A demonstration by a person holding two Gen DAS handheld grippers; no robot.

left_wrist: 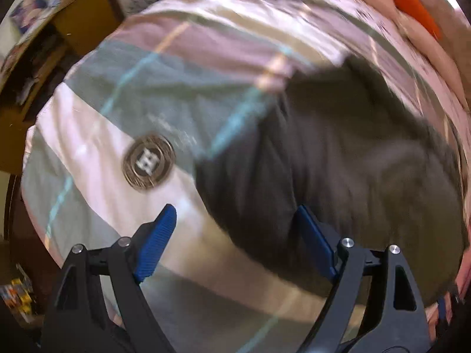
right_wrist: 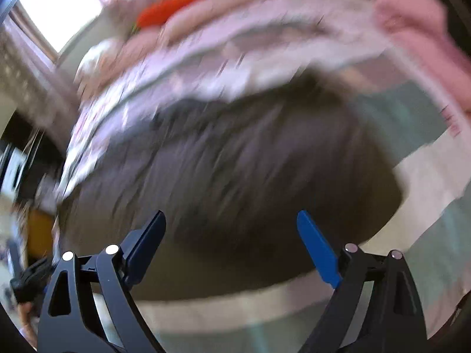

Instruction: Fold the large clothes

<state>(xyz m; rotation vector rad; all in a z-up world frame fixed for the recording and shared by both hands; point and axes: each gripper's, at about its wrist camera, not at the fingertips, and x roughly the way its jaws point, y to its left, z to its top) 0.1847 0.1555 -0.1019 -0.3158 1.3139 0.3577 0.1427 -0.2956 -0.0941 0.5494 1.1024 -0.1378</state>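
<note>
With my left tool [left_wrist: 232,226] and right tool [right_wrist: 231,226] both wide open and empty over the dark garment [left_wrist: 338,153], I risk pinching the striped bedsheet [left_wrist: 97,135] beneath it too.

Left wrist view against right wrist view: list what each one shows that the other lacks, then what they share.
Only the left wrist view shows the round dark emblem with a white symbol printed on the striped pastel bedspread, and wooden furniture beside the bed.

Only the right wrist view shows a bright window and a fluffy pink fabric heap.

Both show the dark grey garment lying on the bedspread, an orange object and open blue-padded hand-held gripper jaws.
</note>
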